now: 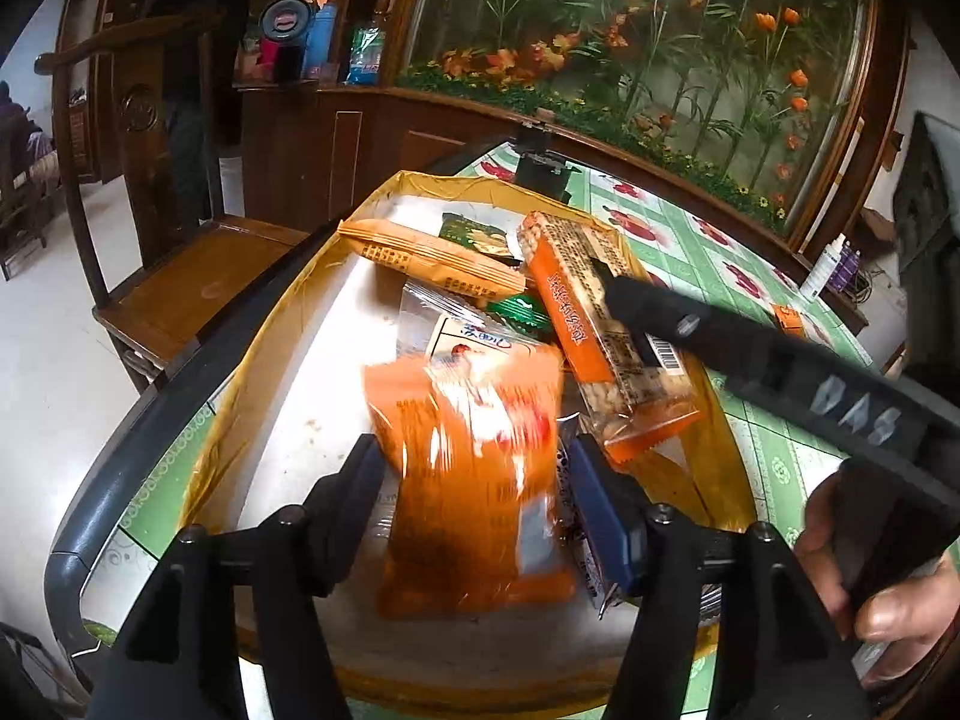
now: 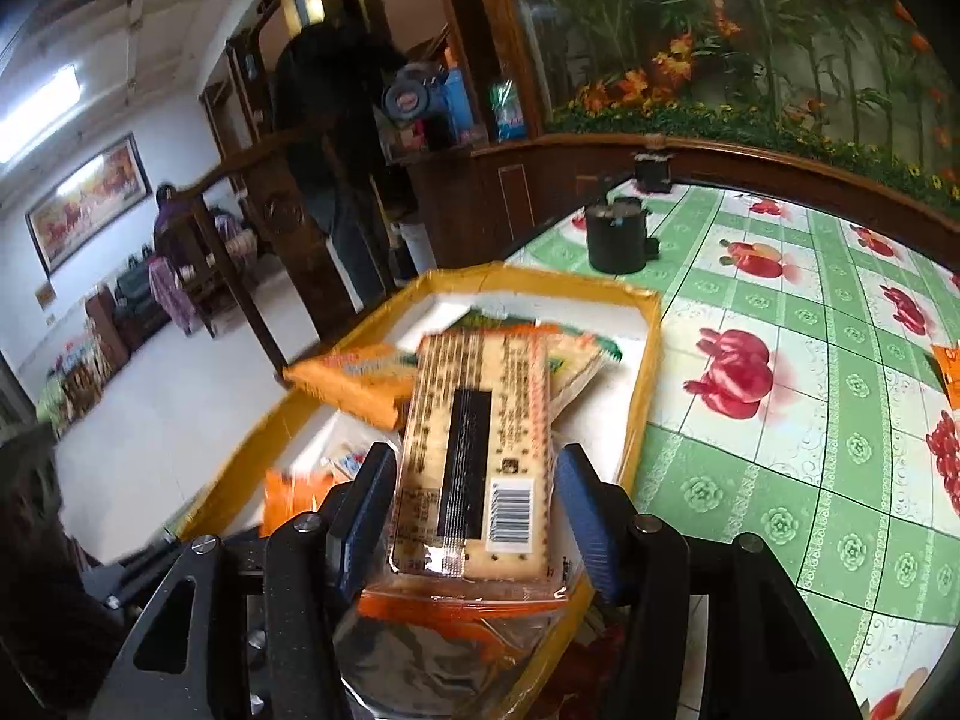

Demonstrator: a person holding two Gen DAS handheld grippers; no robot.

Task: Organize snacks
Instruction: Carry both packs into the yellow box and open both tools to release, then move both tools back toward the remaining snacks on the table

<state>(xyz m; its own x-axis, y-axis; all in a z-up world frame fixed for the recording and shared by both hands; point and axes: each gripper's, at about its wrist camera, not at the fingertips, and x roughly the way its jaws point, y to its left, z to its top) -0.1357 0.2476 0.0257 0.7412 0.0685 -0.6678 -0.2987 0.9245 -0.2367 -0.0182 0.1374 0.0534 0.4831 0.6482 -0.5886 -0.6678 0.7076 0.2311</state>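
Over the yellow-rimmed tray (image 1: 264, 312) on the desk (image 2: 780, 420), the left tongs (image 1: 474, 468) sit closed on an orange snack bag (image 1: 468, 468), the right tongs (image 2: 474, 498) closed on a cracker pack (image 2: 474, 450), probably being sorted into it.

My table (image 2: 810, 360) wears a green checked cloth with red fruit prints. Behind it a dark wood cabinet (image 1: 336, 144) frames a glass panel of flowers (image 1: 660, 42). A carved wooden chair (image 1: 180, 276) stands on the pale floor (image 2: 150, 420); a framed picture (image 2: 90, 198) hangs on the far wall.
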